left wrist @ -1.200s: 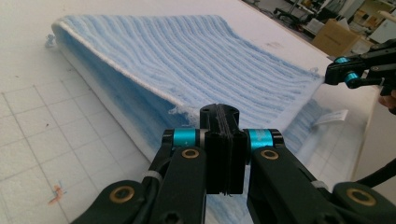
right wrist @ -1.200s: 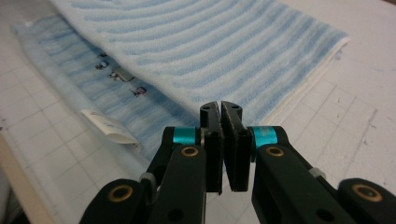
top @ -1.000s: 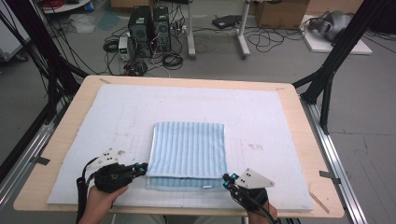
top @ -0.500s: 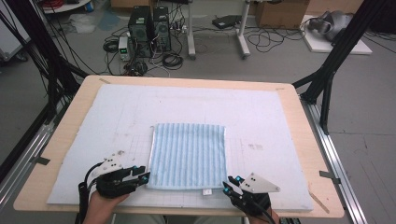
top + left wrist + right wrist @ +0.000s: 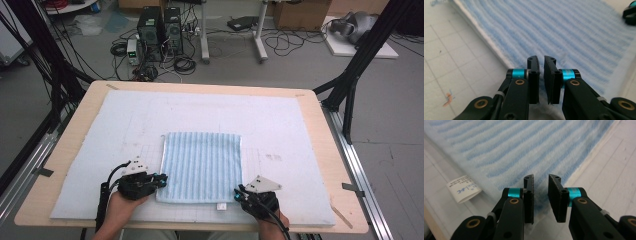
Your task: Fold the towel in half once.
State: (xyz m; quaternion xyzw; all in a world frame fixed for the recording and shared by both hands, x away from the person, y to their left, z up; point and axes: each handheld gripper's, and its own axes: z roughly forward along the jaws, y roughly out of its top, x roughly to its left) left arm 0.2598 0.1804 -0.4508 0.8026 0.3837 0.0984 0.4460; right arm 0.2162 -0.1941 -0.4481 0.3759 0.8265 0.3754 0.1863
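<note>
A folded towel with pale blue and white stripes (image 5: 202, 167) lies flat on the white mat (image 5: 280, 120). My left gripper (image 5: 162, 179) is at the near left corner of the towel. In the left gripper view its jaws (image 5: 541, 60) hang over the towel's edge (image 5: 564, 30), a narrow gap between them; they have just been closing with nothing pinched. My right gripper (image 5: 237, 192) is at the near right corner. Its jaws (image 5: 541, 178) stand a little wider above the towel's corner (image 5: 499, 147) and have also just been closing. The pads press on nothing.
A white care label (image 5: 220, 205) (image 5: 464, 188) sticks out from the towel's near edge. The mat covers most of the wooden table (image 5: 50, 180). Black frame posts (image 5: 350, 85) stand at the table's sides. Computers and cables (image 5: 160, 30) sit on the floor beyond.
A second ago both grippers held the towel's near edge. They have let it go; it lies flat with the label showing. Both hands have sunk slightly at the corners.
</note>
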